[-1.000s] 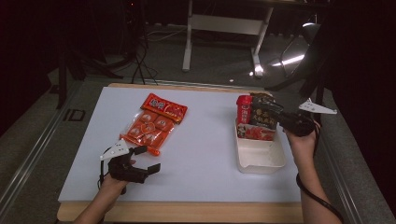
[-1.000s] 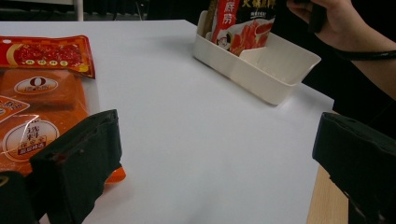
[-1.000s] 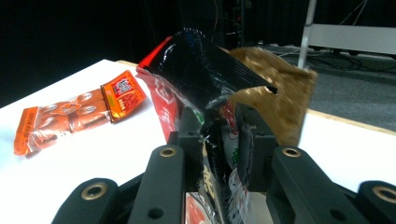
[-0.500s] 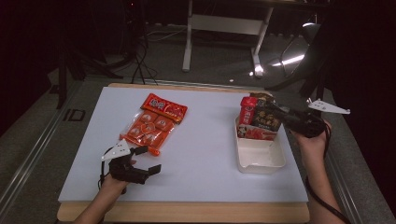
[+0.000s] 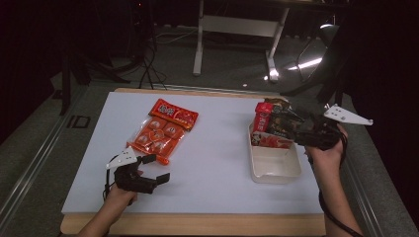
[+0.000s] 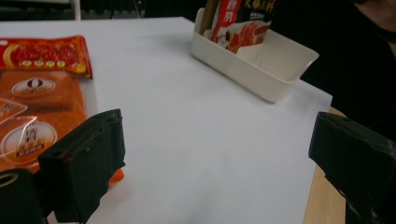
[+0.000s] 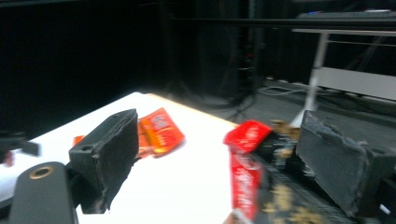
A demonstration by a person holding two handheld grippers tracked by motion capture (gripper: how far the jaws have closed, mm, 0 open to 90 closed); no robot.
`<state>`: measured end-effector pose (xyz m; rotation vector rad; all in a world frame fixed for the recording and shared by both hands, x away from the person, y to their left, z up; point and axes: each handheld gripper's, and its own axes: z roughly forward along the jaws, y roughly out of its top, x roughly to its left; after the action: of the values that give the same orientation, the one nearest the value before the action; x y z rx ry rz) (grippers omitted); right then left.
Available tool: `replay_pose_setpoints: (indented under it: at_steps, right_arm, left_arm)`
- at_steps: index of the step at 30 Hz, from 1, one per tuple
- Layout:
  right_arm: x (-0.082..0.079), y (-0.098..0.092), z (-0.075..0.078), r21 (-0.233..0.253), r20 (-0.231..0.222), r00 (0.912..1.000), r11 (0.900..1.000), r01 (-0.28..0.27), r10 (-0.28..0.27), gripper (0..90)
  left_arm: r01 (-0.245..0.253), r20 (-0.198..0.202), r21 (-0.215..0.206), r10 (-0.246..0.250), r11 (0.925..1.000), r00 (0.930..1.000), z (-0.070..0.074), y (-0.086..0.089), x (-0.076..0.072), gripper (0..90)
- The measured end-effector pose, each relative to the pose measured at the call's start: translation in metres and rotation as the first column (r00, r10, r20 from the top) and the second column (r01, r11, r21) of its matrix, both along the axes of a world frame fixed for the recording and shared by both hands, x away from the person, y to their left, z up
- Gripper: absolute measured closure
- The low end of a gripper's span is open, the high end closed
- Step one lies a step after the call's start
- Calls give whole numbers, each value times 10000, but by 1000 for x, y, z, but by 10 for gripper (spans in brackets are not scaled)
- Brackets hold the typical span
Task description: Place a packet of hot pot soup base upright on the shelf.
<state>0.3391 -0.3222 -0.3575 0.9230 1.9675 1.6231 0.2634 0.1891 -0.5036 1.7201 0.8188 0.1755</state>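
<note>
Right gripper [image 5: 300, 134] pulled back off dark snack packet [image 5: 278, 123] over last second, jaws now wide apart, empty. Packet stands upright beside red packet [image 5: 263, 117] at far end of cream bin [image 5: 274, 170]; looks placed. Left gripper [image 5: 154, 169] unmoved, open, near orange snack bag [image 5: 163, 129], wrist low on table [image 5: 217, 148].

Dark studio-like lab: cables [image 5: 148, 64], metal stand legs [image 5: 237, 29].

The snack bag [image 5: 163, 131] is orange with a red header band. The packets [image 5: 273, 124] are red and black with gold print. The tray [image 5: 275, 166] is cream, the counter [image 5: 217, 148] white, the fingers [image 6: 84, 163] black.
</note>
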Motion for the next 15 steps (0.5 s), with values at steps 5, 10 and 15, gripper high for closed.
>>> replay_pose_setpoints:
  at_steps: [5, 10, 15]
  right_arm:
    - [-11, 14, -11, -159, -289, 9987, 9990, -429, 424, 129]
    - [-22, 25, -23, -355, -487, 9953, 9957, -859, 842, 142]
    - [-38, 38, -35, -329, -540, 9893, 9899, -1376, 1357, 148]
  left_arm:
    - [-261, 180, 503, 252, 9984, 9995, 6, 3, 0, 50]
    - [-167, 345, 813, 139, 9966, 9993, 11, 8, 3, 64]
    - [-311, 346, 857, 282, 9958, 9990, 13, 17, 10, 146]
